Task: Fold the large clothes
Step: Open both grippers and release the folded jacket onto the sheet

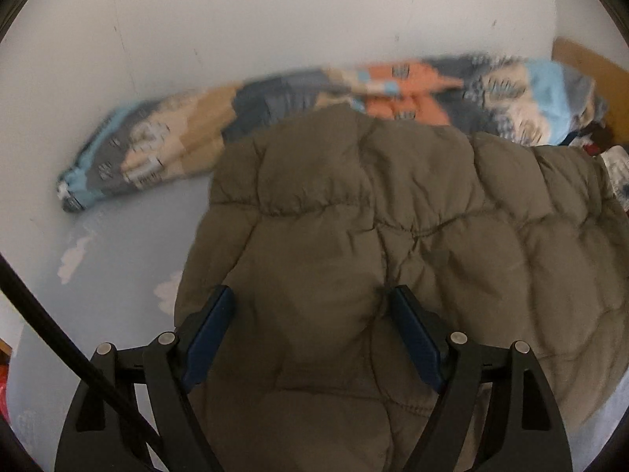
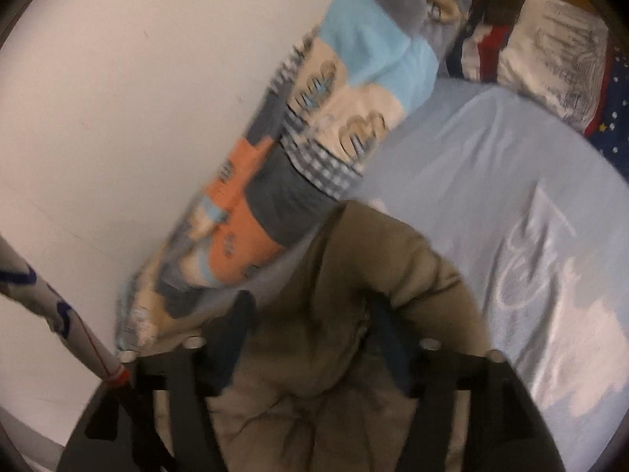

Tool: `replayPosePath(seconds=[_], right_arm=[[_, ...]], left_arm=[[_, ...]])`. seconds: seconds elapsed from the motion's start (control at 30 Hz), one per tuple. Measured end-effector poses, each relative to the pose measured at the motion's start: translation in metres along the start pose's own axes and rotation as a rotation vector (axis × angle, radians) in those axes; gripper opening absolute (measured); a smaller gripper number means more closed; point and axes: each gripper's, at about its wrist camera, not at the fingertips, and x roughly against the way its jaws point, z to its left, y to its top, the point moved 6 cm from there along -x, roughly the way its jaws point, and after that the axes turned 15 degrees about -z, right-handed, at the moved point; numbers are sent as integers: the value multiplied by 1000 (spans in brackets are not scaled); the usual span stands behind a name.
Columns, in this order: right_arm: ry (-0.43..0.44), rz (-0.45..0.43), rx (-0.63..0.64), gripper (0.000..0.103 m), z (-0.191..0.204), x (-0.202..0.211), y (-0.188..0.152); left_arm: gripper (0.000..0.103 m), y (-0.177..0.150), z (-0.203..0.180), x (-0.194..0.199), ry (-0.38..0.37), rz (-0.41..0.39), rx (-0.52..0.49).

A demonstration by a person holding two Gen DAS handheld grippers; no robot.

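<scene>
Both grippers spread over olive quilted jacket on bed

Black linkage arms and blue pads of the left gripper [image 1: 310,314] fill the bottom of the left wrist view; its jaws stand wide apart above the olive quilted jacket [image 1: 412,216], pads clear of the cloth and nothing pinched. Said jacket lies spread over the pale blue bedsheet [image 1: 129,244], its puffed panels running off to the right edge. Behind it, along the white wall [image 1: 275,19], lies a rolled patchwork blanket [image 1: 157,149] in blue, grey, cream and orange, and the jacket's far edge overlaps it. A brown board [image 1: 582,59] shows at upper right, and a black cable [image 1: 59,334] crosses the lower left corner.

Right wrist view is blurred. The right gripper [image 2: 310,326] has its jaws parted, with a fold of the jacket between them; whether the pads touch the fabric cannot be told. A printed pillow [image 2: 550,59] lies at the far right of the bed, beside dark star-patterned fabric [image 2: 617,126]. A white printed sleeve [image 2: 51,306] enters from the left
</scene>
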Motion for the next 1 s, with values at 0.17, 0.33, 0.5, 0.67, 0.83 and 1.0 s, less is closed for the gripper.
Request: replayPosePath(seconds=[0.17, 0.33, 0.5, 0.67, 0.83, 1.0], right_arm=[[50, 45, 164, 71, 14, 42, -11], [-9, 136, 516, 71, 38, 43, -81], [-132, 248, 678, 75, 22, -1, -136], [-157, 286, 619, 77, -3, -25, -149], [-193, 323, 544, 77, 0, -9, -136], [-118, 235, 470, 77, 19, 67, -125]], left_arm=[[81, -3, -6, -25, 20, 55, 0], [82, -13, -8, -43, 30, 109, 14], [82, -16, -10, -55, 35, 124, -5], [85, -17, -15, -71, 82, 181, -31], [82, -7, -9, -20, 42, 154, 48], [82, -16, -4, 72, 18, 23, 29]])
